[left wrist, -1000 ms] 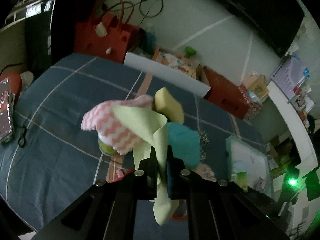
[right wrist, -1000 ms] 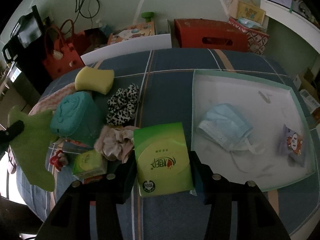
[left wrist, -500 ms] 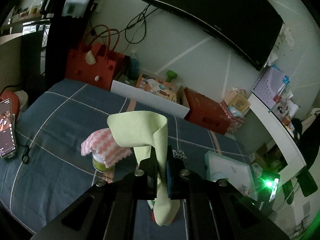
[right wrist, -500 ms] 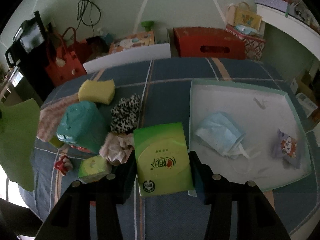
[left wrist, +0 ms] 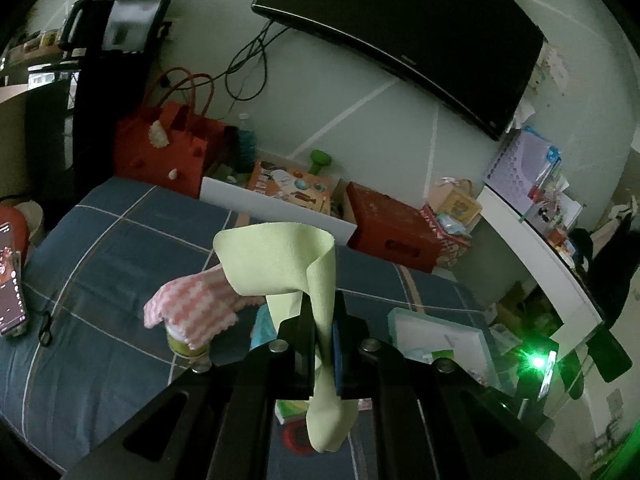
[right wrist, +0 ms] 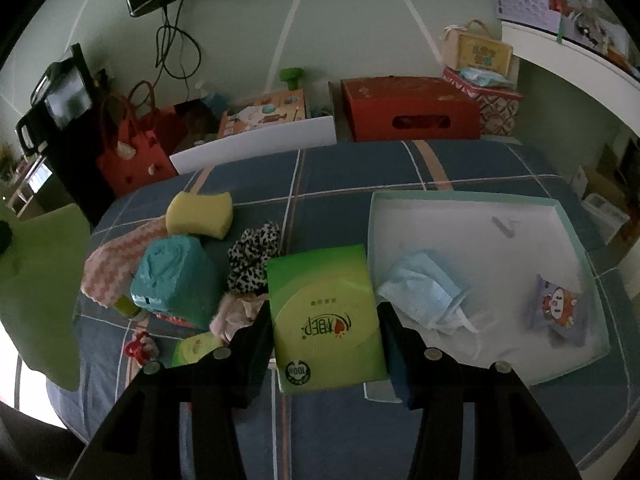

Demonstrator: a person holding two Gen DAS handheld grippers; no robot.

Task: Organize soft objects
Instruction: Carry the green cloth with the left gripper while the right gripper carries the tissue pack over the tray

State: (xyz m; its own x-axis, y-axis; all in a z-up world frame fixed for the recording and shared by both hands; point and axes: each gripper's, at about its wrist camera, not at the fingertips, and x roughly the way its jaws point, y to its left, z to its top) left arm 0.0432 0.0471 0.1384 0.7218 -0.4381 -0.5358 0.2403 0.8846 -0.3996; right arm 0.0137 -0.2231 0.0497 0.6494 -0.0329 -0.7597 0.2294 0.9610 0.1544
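R hand-held gripper grips green tissue pack; label reads "100".

The left gripper is clamped nearly closed while the right gripper grips with fingers spread wide

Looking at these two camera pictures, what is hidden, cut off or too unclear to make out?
- Left wrist view: the pale green cloth pinched in the left gripper hides most of the teal bundle behind it.
- Right wrist view: the green tissue pack held in the right gripper covers the near-left corner of the white tray.
- Same view: the small yellow-green object under the pink-and-white zigzag cloth is too covered to identify.
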